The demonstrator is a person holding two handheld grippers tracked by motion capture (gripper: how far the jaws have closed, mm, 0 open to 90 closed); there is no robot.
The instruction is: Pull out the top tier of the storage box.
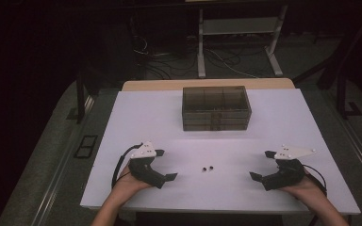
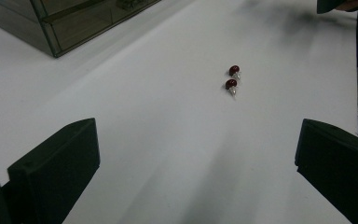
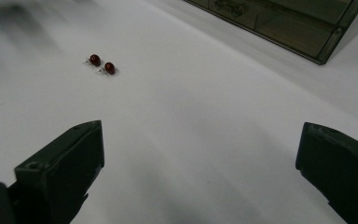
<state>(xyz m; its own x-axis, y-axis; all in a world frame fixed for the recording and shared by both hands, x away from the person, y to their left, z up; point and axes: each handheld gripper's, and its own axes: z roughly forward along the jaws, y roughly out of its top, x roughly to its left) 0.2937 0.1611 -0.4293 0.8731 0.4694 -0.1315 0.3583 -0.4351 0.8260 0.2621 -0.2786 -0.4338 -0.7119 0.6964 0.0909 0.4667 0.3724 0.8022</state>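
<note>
While both hands rested on the white bench [image 1: 136, 117] from above, left gripper [image 1: 162, 165] and right gripper [image 1: 259, 165] empty, jaws wide apart, two red beads [image 1: 207, 168] lay between them, smoked box [image 1: 216, 107] beyond, left gripper view, beads [image 2: 232, 78] ahead, right gripper view, beads [image 3: 101, 64] far left.

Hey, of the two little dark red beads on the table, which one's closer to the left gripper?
The left bead of the pair: it lies on the side of the left gripper, with the other bead just beyond it, towards the right gripper.
</note>
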